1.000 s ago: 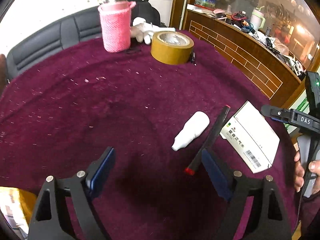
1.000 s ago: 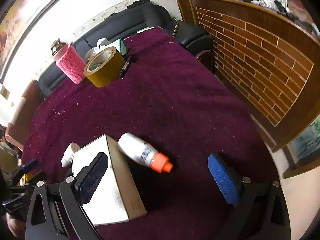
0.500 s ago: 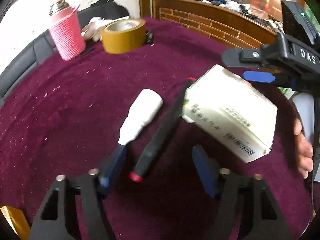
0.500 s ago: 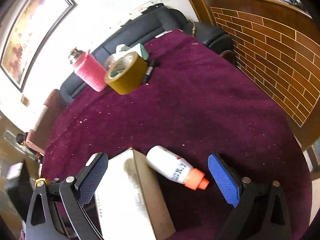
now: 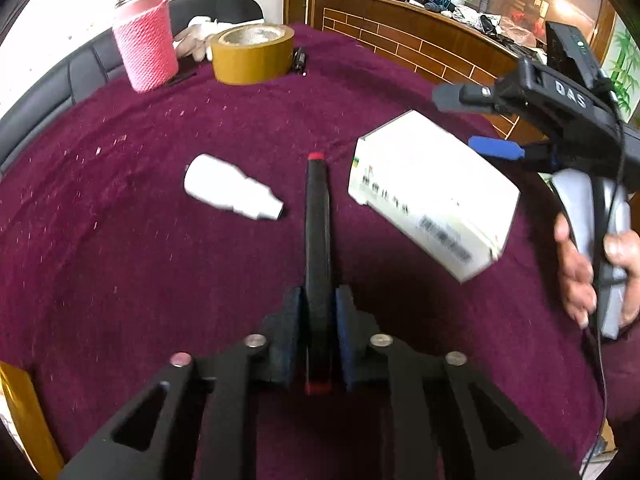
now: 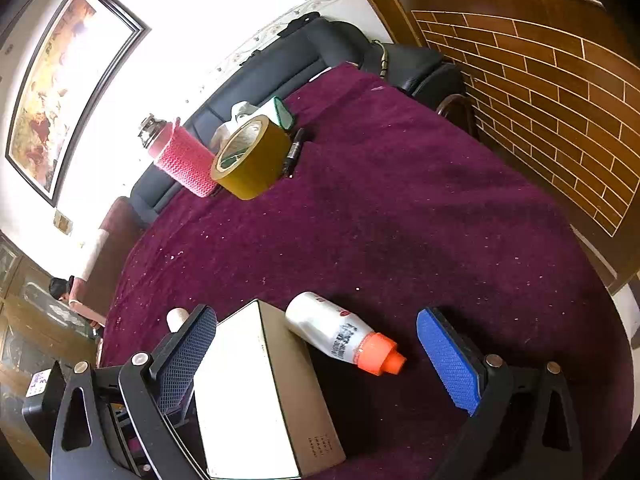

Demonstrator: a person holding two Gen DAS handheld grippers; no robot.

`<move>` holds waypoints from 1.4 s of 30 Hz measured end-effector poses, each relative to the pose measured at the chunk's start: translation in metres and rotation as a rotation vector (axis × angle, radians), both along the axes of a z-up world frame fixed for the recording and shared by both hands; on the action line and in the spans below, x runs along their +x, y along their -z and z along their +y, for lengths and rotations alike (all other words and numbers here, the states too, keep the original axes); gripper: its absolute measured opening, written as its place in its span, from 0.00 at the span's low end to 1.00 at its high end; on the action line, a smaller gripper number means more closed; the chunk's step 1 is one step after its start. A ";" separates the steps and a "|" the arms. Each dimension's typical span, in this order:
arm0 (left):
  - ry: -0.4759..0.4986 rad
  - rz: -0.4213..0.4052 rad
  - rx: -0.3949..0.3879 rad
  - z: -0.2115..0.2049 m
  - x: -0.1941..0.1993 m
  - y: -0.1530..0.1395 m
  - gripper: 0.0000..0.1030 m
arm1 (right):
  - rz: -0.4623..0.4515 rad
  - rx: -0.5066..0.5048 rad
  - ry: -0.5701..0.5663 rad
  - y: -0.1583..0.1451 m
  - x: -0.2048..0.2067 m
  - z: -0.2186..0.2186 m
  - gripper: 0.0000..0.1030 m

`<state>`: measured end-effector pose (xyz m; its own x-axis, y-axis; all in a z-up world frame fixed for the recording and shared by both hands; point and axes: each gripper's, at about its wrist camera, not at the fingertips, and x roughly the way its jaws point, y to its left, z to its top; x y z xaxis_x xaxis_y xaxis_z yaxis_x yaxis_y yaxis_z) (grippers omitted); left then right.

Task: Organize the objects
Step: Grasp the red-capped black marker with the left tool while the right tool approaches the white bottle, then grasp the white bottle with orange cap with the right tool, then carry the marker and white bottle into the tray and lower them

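At the left-wrist frame's lower centre, the left gripper point(image 5: 318, 316) has just closed its fingers on the black red-tipped marker pen point(image 5: 318, 216) lying on the maroon-clothed bench point(image 5: 120, 280). Gripped near one end (a long lever), it could pivot or slip when lifted. The right gripper point(image 6: 320, 364) is spread wide over the white cardboard box point(image 6: 256, 392).

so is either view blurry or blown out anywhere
Left wrist view: the white box is smeared with motion blur, its print unreadable, while the black marker between the left gripper pads stays fairly sharp. Right wrist view: sharp, but the wall is blown out white, and the fisheye bends the brick counter.
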<state>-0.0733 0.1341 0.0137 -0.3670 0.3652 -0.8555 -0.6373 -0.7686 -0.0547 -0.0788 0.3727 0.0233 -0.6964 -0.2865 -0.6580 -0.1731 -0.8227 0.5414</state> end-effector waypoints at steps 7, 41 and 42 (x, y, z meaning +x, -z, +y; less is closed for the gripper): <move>-0.002 0.082 -0.027 0.031 0.005 0.002 0.14 | -0.018 0.076 0.057 0.000 0.002 0.011 0.99; -0.274 0.022 0.276 -0.160 0.110 -0.062 0.14 | -0.113 0.459 -0.068 0.003 -0.020 -0.022 0.29; -0.280 0.029 0.279 -0.164 0.114 -0.063 0.14 | -0.122 0.475 -0.078 0.002 -0.022 -0.023 0.29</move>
